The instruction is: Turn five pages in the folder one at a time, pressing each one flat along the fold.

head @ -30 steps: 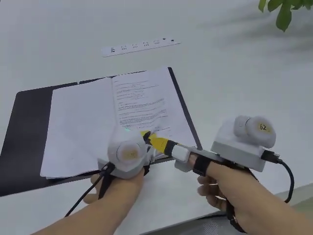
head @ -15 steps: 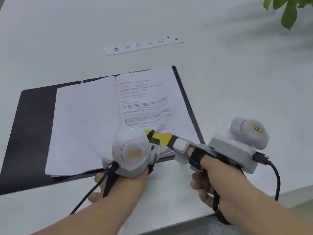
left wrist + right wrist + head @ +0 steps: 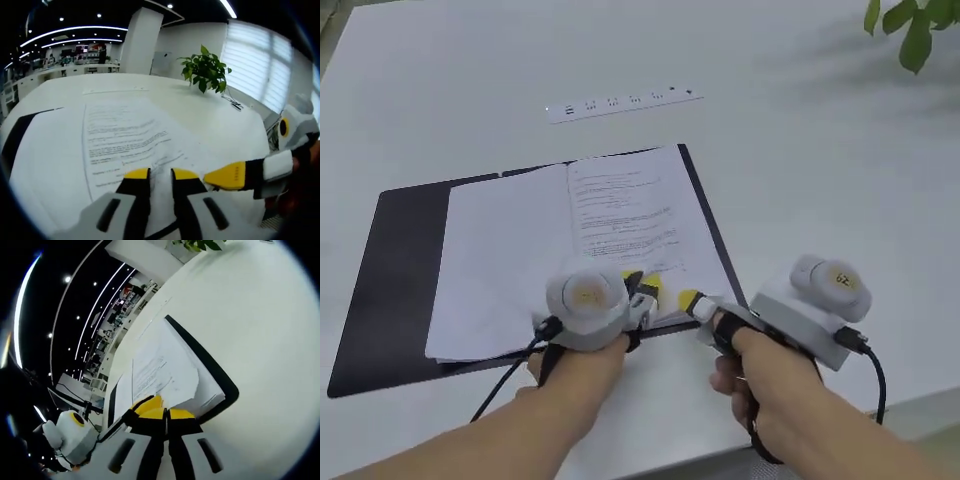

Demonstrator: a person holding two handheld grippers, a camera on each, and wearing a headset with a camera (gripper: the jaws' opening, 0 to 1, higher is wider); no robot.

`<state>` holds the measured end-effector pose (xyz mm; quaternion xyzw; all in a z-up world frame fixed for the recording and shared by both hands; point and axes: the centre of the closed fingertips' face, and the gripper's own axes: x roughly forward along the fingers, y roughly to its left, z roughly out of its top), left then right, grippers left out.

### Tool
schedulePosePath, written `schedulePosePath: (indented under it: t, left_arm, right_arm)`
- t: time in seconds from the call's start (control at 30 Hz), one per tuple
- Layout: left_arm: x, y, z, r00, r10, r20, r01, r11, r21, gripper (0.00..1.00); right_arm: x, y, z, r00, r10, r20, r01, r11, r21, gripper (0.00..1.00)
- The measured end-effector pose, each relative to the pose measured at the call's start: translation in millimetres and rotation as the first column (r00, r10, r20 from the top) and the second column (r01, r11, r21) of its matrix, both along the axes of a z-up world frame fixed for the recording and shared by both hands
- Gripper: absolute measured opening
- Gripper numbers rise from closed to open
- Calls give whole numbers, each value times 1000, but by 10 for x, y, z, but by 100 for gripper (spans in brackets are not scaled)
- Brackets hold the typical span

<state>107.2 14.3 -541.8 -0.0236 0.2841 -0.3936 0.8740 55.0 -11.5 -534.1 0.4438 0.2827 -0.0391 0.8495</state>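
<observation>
Gripping a page [image 3: 620, 215] in the folder [image 3: 400, 260].
My right fingers [image 3: 152, 404] are clamping its corner; left fingers [image 3: 136, 174] are resting on it, slightly apart.

Black folder [image 3: 390, 300] open flat; left page [image 3: 500, 260] blank; right page [image 3: 630, 220] printed, near corner curled up off stack.

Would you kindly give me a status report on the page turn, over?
Left gripper open over page. Right gripper shut on page corner, raised. Nothing in the way.

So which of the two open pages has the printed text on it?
The right-hand page: it carries lines of print from top to bottom, while the left-hand page beside it looks blank white.
</observation>
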Motion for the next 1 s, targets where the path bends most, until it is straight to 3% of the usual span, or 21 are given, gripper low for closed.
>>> schedulePosePath:
  t: [0.07,0.17,0.3,0.4,0.5,0.67,0.8,1.0]
  left_arm:
    - [-5,94,33,1000,20,-13,-20,1000,9,23]
    - [-42,254,116,1000,24,-16,-24,1000,9,21]
    - [-47,452,268,999,23,27,-23,999,23,23]
    - [-53,607,395,998,18,65,-20,999,29,24]
    - [-43,799,515,996,31,84,-33,999,27,25]
    - [-32,1122,709,990,73,123,-75,997,15,26]
    - [-18,1398,806,984,106,144,-109,994,15,27]
    - [-42,1746,935,975,156,159,-158,987,-1,27]
  right_arm:
    - [18,27,77,1000,7,26,-7,1000,-2,0]
    - [47,63,181,998,30,64,-28,999,-30,0]
    - [64,121,330,993,53,103,-47,997,-62,0]
    - [65,168,445,987,92,134,-75,989,-126,0]
    - [75,240,546,980,121,157,-95,982,-161,0]
    - [124,419,758,956,202,212,-142,953,-269,0]
    - [158,568,857,945,234,226,-162,941,-298,0]
    - [233,866,980,917,311,249,-217,914,-343,0]
